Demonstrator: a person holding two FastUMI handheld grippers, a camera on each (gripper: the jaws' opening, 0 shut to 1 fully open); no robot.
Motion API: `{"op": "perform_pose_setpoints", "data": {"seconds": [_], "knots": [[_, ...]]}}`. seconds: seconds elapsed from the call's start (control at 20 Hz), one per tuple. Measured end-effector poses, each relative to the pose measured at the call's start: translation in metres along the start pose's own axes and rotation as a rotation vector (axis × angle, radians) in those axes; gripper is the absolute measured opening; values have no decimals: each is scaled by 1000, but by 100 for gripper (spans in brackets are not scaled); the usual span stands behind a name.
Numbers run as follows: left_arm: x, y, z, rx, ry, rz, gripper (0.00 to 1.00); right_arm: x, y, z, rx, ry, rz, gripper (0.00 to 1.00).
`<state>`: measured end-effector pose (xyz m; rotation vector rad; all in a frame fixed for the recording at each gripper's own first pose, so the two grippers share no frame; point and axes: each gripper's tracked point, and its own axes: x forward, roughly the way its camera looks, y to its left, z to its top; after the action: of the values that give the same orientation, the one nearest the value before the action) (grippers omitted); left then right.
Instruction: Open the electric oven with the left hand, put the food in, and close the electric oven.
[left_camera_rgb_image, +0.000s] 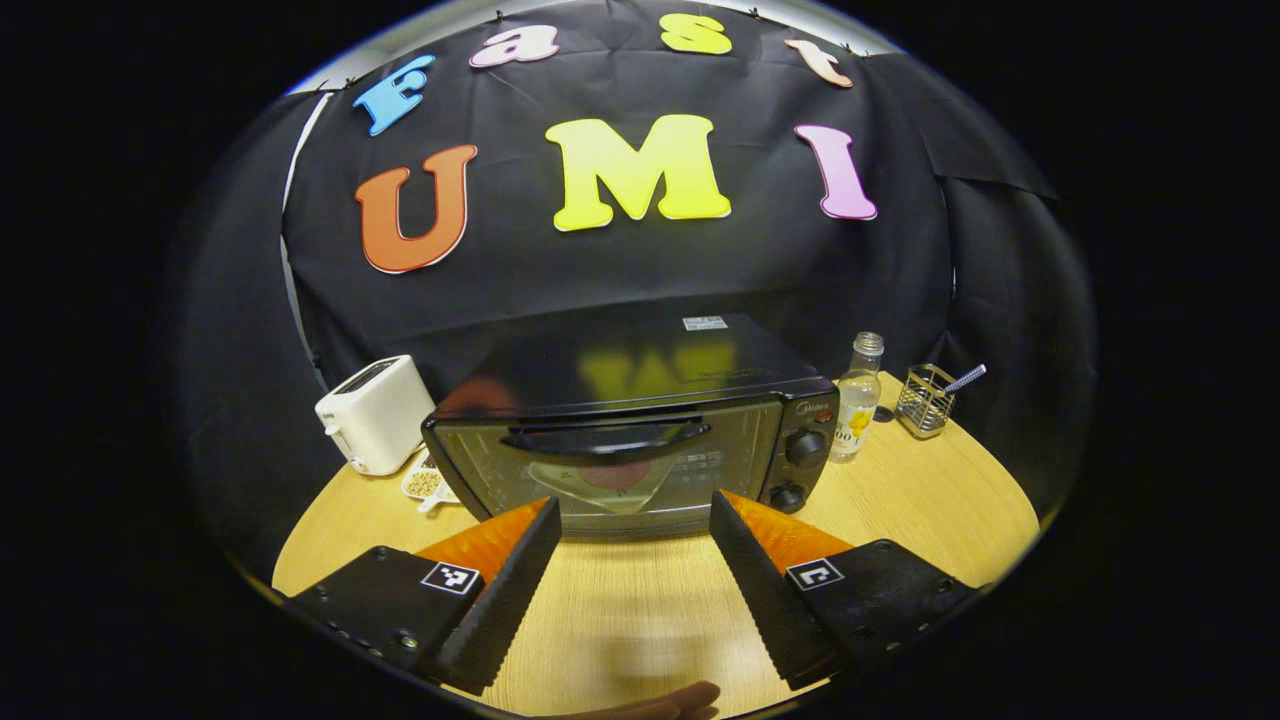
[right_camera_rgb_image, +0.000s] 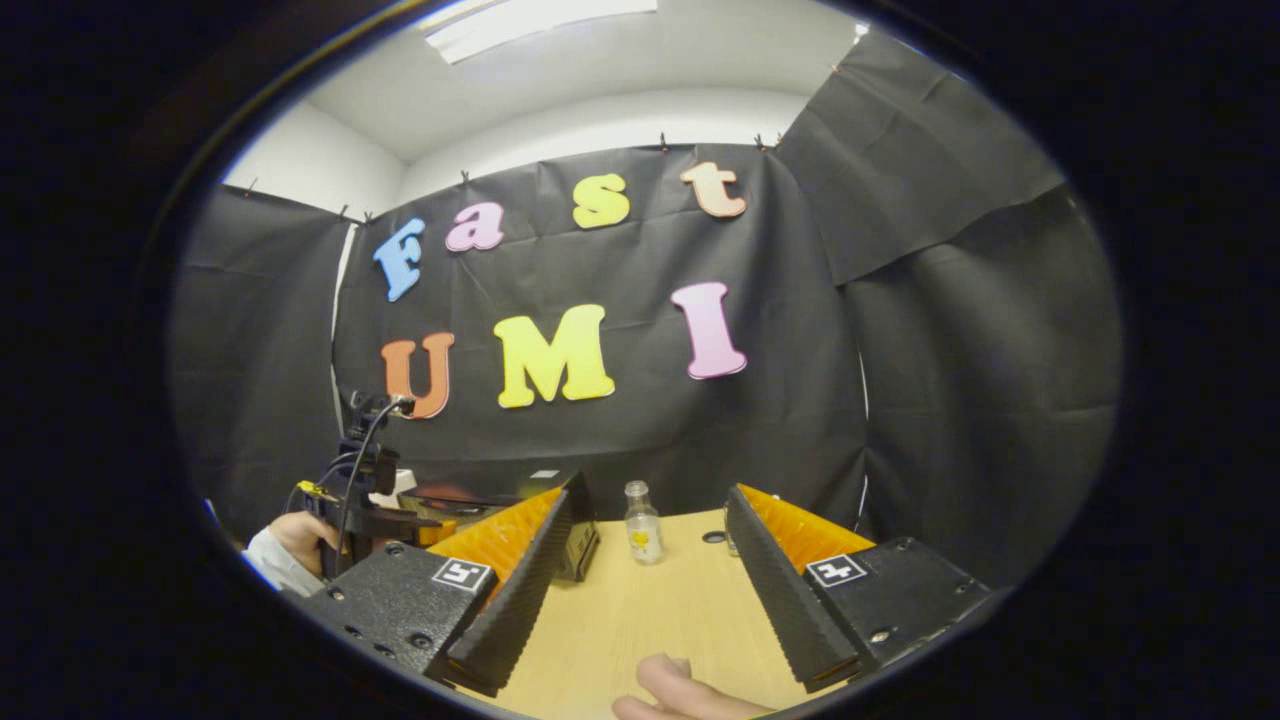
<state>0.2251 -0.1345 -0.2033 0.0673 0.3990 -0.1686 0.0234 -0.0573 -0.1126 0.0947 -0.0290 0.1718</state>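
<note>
Left gripper (left_camera_rgb_image: 632, 512) gapes wide, empty, just before the oven (left_camera_rgb_image: 632, 432) on the table (left_camera_rgb_image: 900, 500). Right gripper (right_camera_rgb_image: 650, 500) is wide too, right of the oven. The door looks stiff, hinged low; grip the handle (left_camera_rgb_image: 605, 437) mid-bar. A bottle (left_camera_rgb_image: 858, 397) stands right of the oven.

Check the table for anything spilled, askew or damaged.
Nothing stands out. The electric oven sits square with its door shut, the toaster and the bottle stand upright, and the wire holder is upright on the table. No spills show.
</note>
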Motion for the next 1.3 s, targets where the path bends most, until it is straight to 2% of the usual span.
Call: {"op": "perform_pose_setpoints", "data": {"seconds": [0.05, 0.1, 0.25, 0.45, 0.65, 0.9, 0.95, 1.0, 1.1, 1.3], "knots": [[-9, -2, 2, -7, -7, -6, 95, -4, 0, 0, 1, -2, -2, 94], [-21, -4, 4, -10, -17, -12, 96, -10, -3, 1, 0, -8, -8, 99], [-59, -6, 10, -7, -67, -14, 96, -29, -1, 0, 5, 3, -20, 99], [-134, -6, 13, -20, -149, 6, 95, -53, 13, 7, 21, -2, 5, 99], [-216, 0, 13, -35, -254, 47, 95, -79, 37, 4, 23, 48, 23, 99], [-306, 1, 26, -110, -396, 31, 96, -99, 60, 24, -26, 4, -9, 99], [-320, 3, 26, -120, -418, 32, 96, -103, 69, 25, -34, 3, 0, 99], [-332, 5, 25, -112, -432, 35, 96, -106, 76, 29, -39, -3, 7, 94], [-352, 8, 24, -103, -465, 43, 96, -111, 82, 35, -41, -19, 6, 94], [-367, -4, 14, -125, -483, -32, 95, -120, 89, 31, -37, -22, 9, 94]]}}
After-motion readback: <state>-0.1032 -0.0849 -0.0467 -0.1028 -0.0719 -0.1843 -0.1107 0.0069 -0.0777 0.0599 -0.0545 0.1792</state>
